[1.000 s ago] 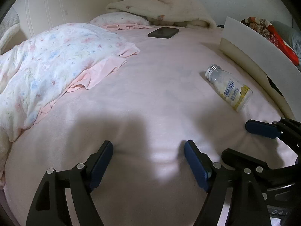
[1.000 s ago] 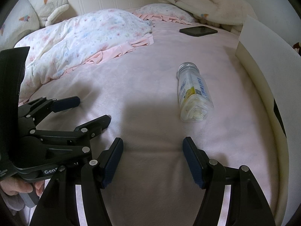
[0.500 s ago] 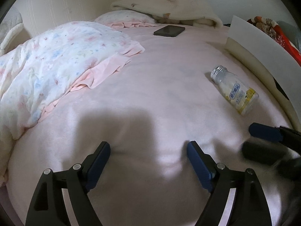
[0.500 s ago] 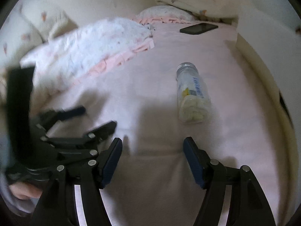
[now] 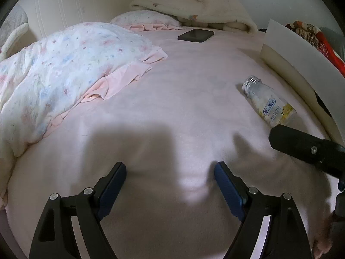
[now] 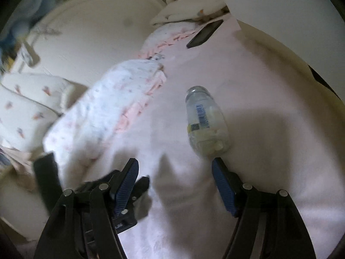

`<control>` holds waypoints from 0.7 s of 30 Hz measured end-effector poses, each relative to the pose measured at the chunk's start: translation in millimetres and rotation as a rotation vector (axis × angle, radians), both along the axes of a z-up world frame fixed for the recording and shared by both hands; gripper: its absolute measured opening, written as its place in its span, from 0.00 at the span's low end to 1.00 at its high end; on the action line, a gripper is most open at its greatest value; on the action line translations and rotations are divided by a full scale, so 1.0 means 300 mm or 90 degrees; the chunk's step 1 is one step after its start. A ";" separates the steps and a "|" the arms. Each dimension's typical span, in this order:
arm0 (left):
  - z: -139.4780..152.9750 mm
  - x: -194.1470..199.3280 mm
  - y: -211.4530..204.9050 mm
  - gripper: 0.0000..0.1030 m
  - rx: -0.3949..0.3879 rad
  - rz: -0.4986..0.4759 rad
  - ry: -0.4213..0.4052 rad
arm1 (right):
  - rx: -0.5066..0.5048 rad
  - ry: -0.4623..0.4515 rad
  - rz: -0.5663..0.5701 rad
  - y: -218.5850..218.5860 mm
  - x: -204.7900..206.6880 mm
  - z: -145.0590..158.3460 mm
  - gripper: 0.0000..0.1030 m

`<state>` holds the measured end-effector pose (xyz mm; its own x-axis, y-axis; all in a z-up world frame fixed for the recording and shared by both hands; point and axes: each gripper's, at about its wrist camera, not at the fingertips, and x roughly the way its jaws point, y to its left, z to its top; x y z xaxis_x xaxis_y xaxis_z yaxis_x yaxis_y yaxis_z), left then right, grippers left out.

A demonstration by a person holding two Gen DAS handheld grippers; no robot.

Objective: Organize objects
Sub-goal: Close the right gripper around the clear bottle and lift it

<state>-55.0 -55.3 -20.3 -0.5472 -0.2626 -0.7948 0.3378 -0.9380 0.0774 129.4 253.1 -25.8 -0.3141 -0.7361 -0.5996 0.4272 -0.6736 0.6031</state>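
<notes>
Wide open pink sheet [image 5: 172, 99] left of the bottle [image 5: 269, 105]; on its right the white board [image 5: 301, 49] crowds close, the floral duvet [image 5: 64, 64] bulks far left.

Left tongs [image 5: 170, 185]: two matte black skeletal arms with triangular cut-outs, each ending in a dark blue ribbed pad [image 5: 113, 186]; silver round-head screws at the pivots. Right tongs [image 6: 175, 180]: same build, black arms, blue ridged pads, silver screws. In the right view, the neighbouring unit's black body carries white lettering, blurred and unreadable.
</notes>
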 end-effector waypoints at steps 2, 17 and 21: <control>0.001 0.000 0.001 0.81 0.004 0.000 0.000 | -0.001 -0.025 0.004 0.006 -0.016 0.013 0.69; 0.162 0.019 0.028 0.79 0.051 -0.077 0.062 | 0.088 0.088 -0.046 -0.021 -0.010 0.258 0.42; 0.178 0.020 0.017 0.79 0.068 -0.083 0.061 | 0.174 0.166 -0.074 -0.044 -0.053 0.298 0.44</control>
<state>-49.2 -50.2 33.0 -0.6455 -0.1004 -0.7571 0.2131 -0.9756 -0.0523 113.6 239.9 63.7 -0.5536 -0.5110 -0.6576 0.4534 -0.8473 0.2768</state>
